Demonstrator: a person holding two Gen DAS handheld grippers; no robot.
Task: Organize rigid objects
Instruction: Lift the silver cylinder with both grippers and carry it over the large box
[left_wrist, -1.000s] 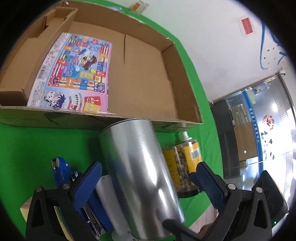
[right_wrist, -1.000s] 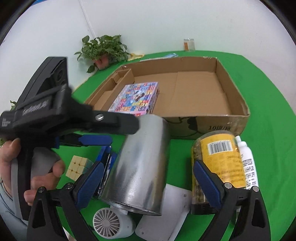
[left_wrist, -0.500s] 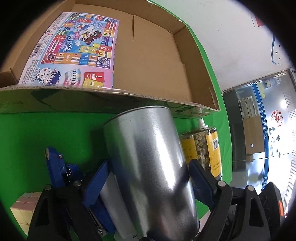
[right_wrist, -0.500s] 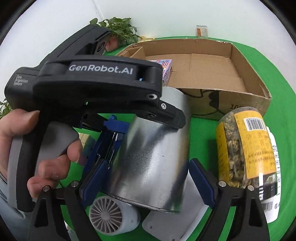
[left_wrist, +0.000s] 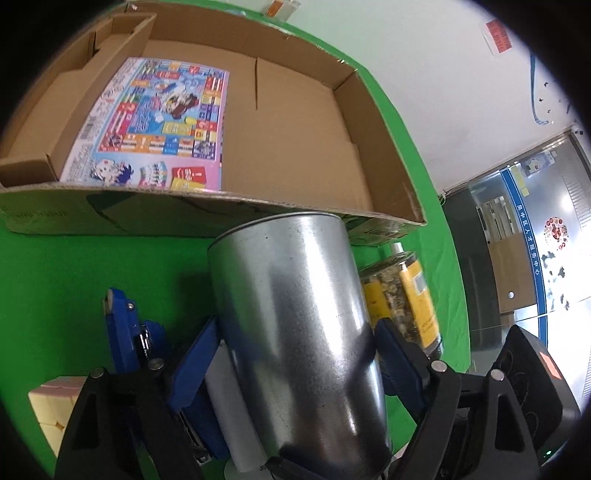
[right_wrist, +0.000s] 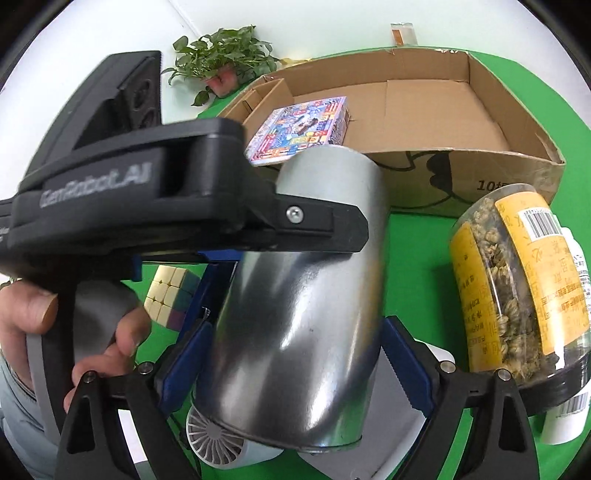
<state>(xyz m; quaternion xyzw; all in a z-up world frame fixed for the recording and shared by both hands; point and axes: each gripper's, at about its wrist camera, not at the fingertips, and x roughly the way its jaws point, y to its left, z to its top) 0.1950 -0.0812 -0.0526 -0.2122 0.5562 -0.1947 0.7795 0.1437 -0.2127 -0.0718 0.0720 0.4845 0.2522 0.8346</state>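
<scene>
Two hand-held claws grip one tall metal canister (left_wrist: 295, 343) at once, tilted above a green table (left_wrist: 74, 273) just short of a shallow cardboard box (left_wrist: 303, 147). The left claw (left_wrist: 295, 354) is clamped on the canister with its blue pads against either side; the right claw (right_wrist: 291, 354) is likewise closed on it, lower on the body, beside the person's left hand (right_wrist: 92, 332), which holds the other tool.

A colourful game box (left_wrist: 155, 122) already lies flat inside the cardboard box, towards its left side. Waiting on the table are a jar of dried flowers (right_wrist: 517, 295) with a yellow label, a pastel puzzle cube (right_wrist: 170, 295), a small white fan (right_wrist: 218, 439) and a blue tool (left_wrist: 125, 332), apparently a stapler, which lies just beside the left claw.

The risks look plain: the smooth, slanted canister could slip between the pads, or twist if the two claws pull unevenly. Lifted too low, it could catch the box's near wall, and a swing to the right could knock the jar.

Legible writing is scarce: "GenRobot.AI" on the left tool's housing and "10" printed on the box front. The jar carries a barcode and small print too fine to read.
</scene>
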